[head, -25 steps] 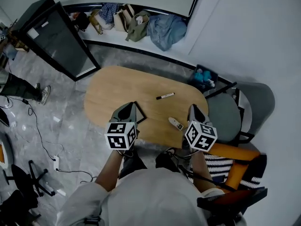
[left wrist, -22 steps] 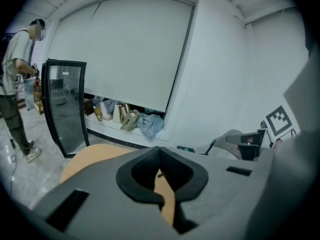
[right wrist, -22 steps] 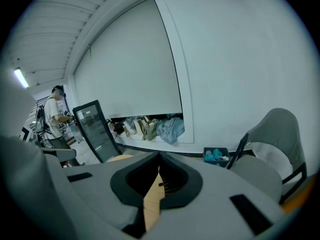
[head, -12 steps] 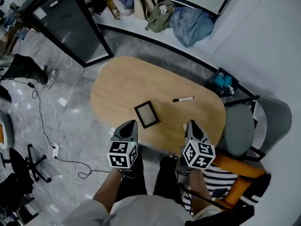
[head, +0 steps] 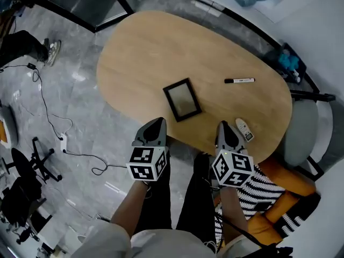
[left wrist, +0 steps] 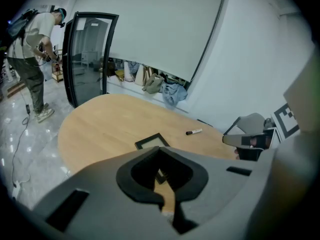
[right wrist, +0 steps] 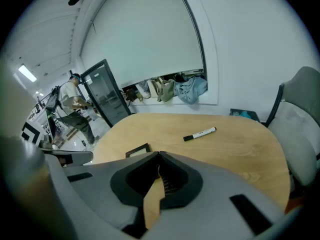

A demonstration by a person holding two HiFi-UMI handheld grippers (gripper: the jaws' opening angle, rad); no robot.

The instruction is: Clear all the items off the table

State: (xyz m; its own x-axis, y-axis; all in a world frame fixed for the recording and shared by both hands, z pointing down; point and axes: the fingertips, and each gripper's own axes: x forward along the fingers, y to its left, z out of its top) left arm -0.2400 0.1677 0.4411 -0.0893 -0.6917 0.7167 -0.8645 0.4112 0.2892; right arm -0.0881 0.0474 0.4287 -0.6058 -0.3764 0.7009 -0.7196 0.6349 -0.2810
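Pale wood makes up the oval table [head: 140,47] that fills the head view, with the person standing at its 6 o'clock rim; taking the tabletop as the dial, both tools hang at that near rim with nothing in them. The left gripper [head: 155,127], at about 7 o'clock, has its jaws brought together tip to tip; only bare wood and a corner of the frame show through the hollow behind them. The right gripper [head: 223,129], at about 5 o'clock, is closed the same way, tips meeting, empty; both slant down toward the wood, which reads as a ready stance before any item is chosen.

All three items lie flat on the wood, well apart from each other, none yet touched. A small white device [head: 244,129], too small to identify, sits just beside the right gripper near the 4 o'clock rim, likely the easiest first reach. A dark picture frame [head: 183,99] lies close to the dial's centre, ahead of the left gripper; lying so flat, it may need sliding to the rim before jaws can pinch it. A marker [head: 239,80] rests at 3 o'clock, furthest from both; either pair of jaws must open before a grasp.

Beyond the rim, a grey chair [head: 301,136] stands at 4 o'clock; a dark bin [head: 287,61] holding something teal sits at 2 o'clock, perhaps where things go; cables [head: 59,138] trail over the floor at 9 o'clock.
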